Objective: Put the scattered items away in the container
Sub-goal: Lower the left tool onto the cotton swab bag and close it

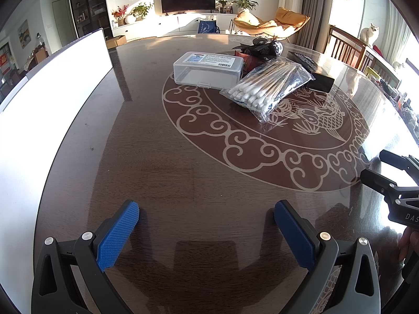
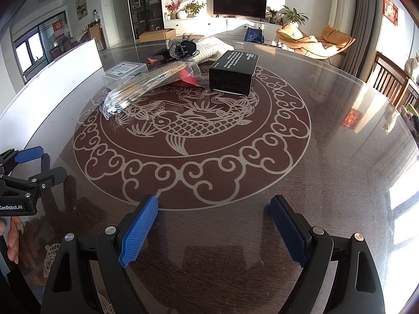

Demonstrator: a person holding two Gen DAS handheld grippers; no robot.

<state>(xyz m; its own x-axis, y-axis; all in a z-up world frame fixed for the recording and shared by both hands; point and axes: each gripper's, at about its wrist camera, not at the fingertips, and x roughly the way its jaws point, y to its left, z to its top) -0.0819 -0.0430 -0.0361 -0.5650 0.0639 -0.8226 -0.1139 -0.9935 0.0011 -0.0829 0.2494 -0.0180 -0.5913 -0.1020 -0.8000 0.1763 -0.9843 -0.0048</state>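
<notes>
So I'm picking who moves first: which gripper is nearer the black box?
Right, by a little. The black box lies ahead of the right gripper, slightly right of centre. From the left gripper it sits far off to the right, behind the cotton swab bag.

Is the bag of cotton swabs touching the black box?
Cannot tell. In the left wrist view the bag of cotton swabs overlaps the black box; the right wrist view shows a red wrapper between them, no plain gap.

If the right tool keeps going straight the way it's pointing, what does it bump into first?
Probably just the bare table. The right tool is open, empty and tilted down at the glass, near the fish pattern's edge. The black box sits further away, so likely not reached.
</notes>
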